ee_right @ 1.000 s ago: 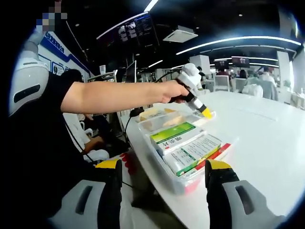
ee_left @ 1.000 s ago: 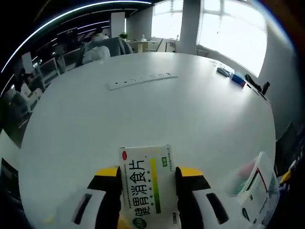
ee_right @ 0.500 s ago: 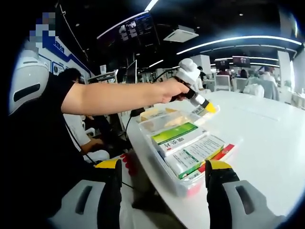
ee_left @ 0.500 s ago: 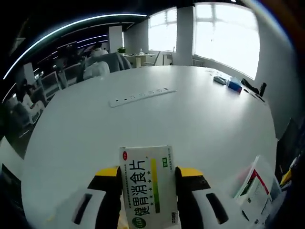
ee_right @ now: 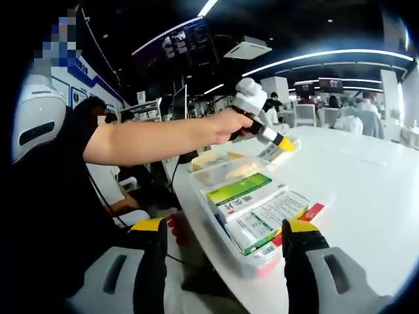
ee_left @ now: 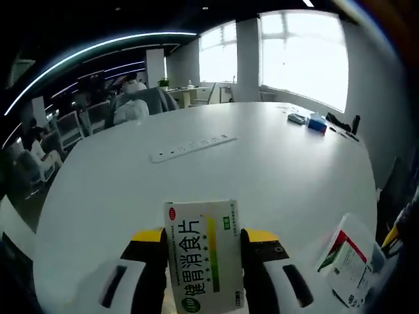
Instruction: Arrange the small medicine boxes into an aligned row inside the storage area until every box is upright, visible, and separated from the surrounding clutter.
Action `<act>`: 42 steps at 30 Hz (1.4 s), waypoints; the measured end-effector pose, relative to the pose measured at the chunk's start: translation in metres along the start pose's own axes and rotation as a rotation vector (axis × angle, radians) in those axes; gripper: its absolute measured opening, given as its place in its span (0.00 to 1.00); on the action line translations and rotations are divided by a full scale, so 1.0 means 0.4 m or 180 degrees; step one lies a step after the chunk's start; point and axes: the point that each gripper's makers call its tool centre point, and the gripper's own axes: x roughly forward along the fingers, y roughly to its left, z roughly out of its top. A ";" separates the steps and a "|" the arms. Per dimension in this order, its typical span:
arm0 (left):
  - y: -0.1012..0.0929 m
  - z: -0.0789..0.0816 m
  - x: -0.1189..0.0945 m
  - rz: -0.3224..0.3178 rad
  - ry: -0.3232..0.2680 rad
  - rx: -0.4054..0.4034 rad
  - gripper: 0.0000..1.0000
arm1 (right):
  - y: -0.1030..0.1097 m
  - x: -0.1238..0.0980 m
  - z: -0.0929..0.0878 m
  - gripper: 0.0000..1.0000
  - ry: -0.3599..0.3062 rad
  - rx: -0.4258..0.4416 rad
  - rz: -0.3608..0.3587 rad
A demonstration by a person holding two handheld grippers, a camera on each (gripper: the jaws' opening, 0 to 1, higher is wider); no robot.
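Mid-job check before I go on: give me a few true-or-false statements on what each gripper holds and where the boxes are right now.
1. The left gripper is shut on a medicine box. True.
2. The right gripper holds a box. False: its jaws stand open with nothing between them.
3. The clear bin holds several boxes lying flat. True.
4. The bin sits mid-table. False: it sits at the table's edge.
5. A power strip lies on the table. True.

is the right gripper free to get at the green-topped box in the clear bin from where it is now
Probably yes. The right gripper is open and empty, and the green-topped box lies on top in the clear bin straight ahead of it. The left gripper holds its white box farther back, beyond the bin.
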 end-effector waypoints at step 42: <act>-0.086 0.094 -0.261 -0.0188 -0.1020 0.0144 0.43 | -0.131 0.036 0.146 0.50 -0.0672 0.0838 0.0001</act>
